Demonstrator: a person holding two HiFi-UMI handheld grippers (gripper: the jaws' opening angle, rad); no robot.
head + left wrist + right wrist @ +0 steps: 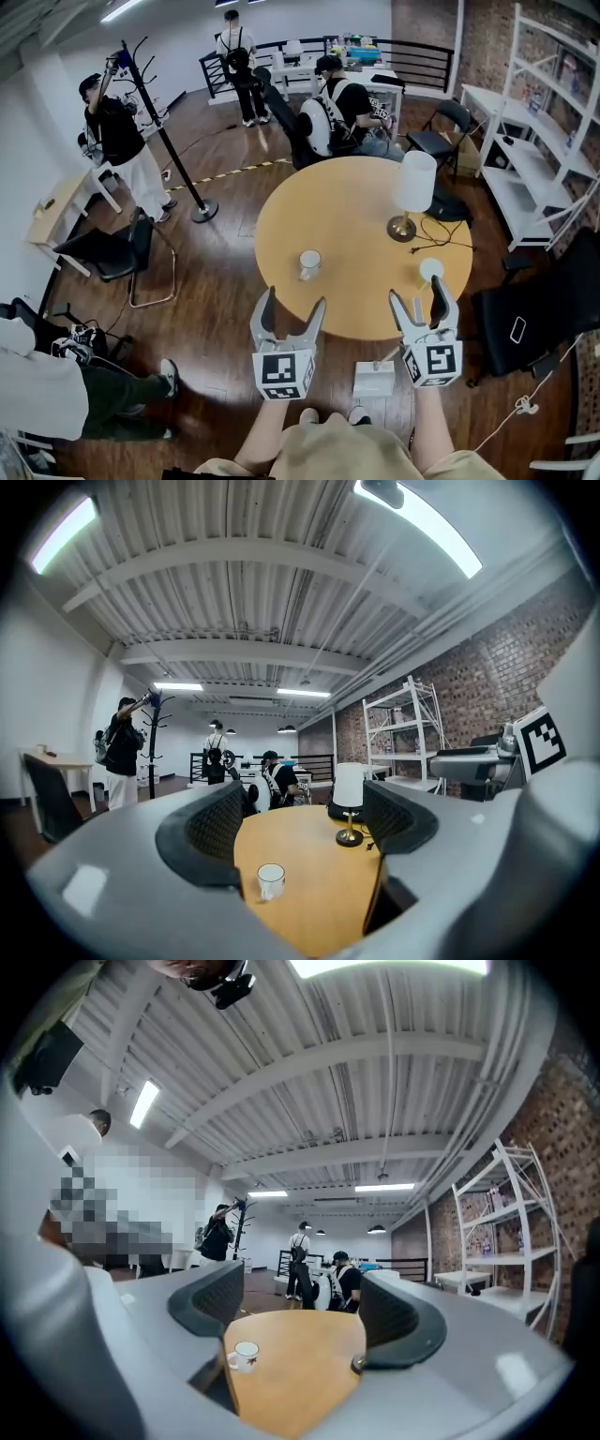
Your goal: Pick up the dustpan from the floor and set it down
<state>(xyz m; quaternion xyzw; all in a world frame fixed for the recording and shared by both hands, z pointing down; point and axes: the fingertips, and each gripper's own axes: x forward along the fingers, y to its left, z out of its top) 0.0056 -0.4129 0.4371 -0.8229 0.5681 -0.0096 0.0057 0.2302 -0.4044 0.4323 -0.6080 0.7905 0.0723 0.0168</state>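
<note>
**Dustpan** [373, 380]: taken to be the pale, flat, boxy thing on the dark wood floor. Lies just off the near edge of the desk and just beside the wearer's shoes [358, 414], below the gap between the two grippers. Held by nothing. Handle and lip too small to make out.

**Right gripper** [419, 292]: jaws apart, nothing between them. Held about level above the desk's near edge, and the nearer of the two to the dustpan.

**Left gripper** [292, 302]: jaws likewise apart and empty, pointing level across the desk.

**Step in hand, as judged:** dustpan on the floor and both grippers free, so either before the pick or after the set-down; not decidable here. For a pick:
- lower the right gripper with jaws kept wide;
- come in from the wearer's side;
- close on the handle or raised rim rather than the flat pan;
- lift level.

**Desk** [347, 206]: round, with a mug [309, 264] near the front and a lamp [412, 187] further back with its cord trailing right. Its near edge overhangs close to the dustpan and could be knocked on the way up.

**Open room:**
- bare floor to the left of the shoes;
- black chair [525, 328] near on the right;
- seated person [56, 384] at lower left, well apart.
</note>
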